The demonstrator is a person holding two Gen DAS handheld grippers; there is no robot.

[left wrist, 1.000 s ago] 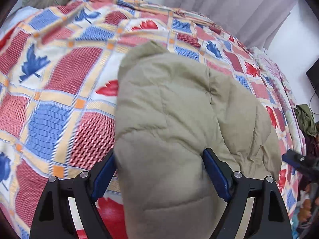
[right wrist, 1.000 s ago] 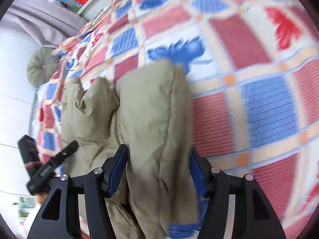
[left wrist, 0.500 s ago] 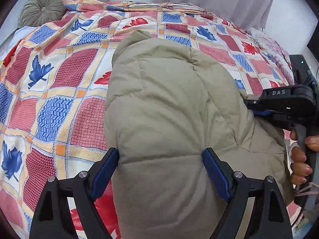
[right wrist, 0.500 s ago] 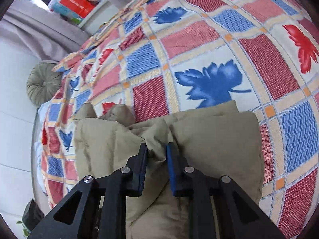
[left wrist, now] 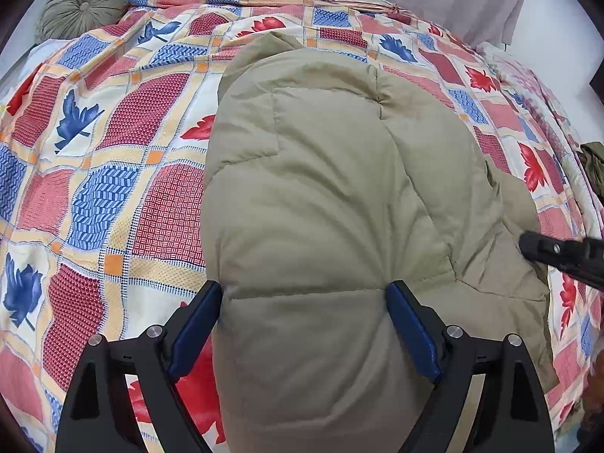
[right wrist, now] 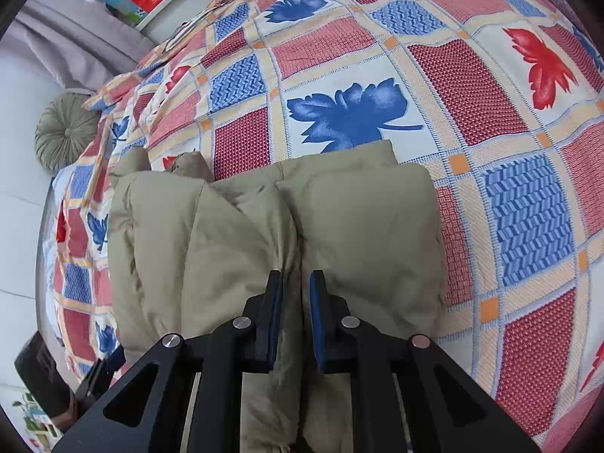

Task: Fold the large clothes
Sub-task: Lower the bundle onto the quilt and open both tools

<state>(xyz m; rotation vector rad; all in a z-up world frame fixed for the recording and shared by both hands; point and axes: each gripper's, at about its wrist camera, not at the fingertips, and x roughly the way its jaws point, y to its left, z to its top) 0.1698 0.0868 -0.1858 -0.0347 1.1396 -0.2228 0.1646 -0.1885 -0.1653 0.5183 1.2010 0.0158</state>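
In the left wrist view, a big puffy tan coat [left wrist: 332,204] lies on a bed with a red and blue leaf blanket [left wrist: 113,173]. The left gripper [left wrist: 304,324] has its two blue pads spread wide, one on each side of a fat fold of the coat. The pads touch the puffy sides, but I cannot tell if they really squeeze it or just rest there. It looks like it is placed so to keep the thick fold from popping open. The black tip of the right gripper [left wrist: 558,255] pokes in at the right edge, by the coat's far side. A round green pillow [left wrist: 85,5] sits at the top of the bed. In the right wrist view, the coat [right wrist: 264,226] is a folded bundle near the bed's edge. The right gripper [right wrist: 296,290] has its pads pulled close together, pinching a thin ridge of coat, likely so that side can be tugged or pressed flat.
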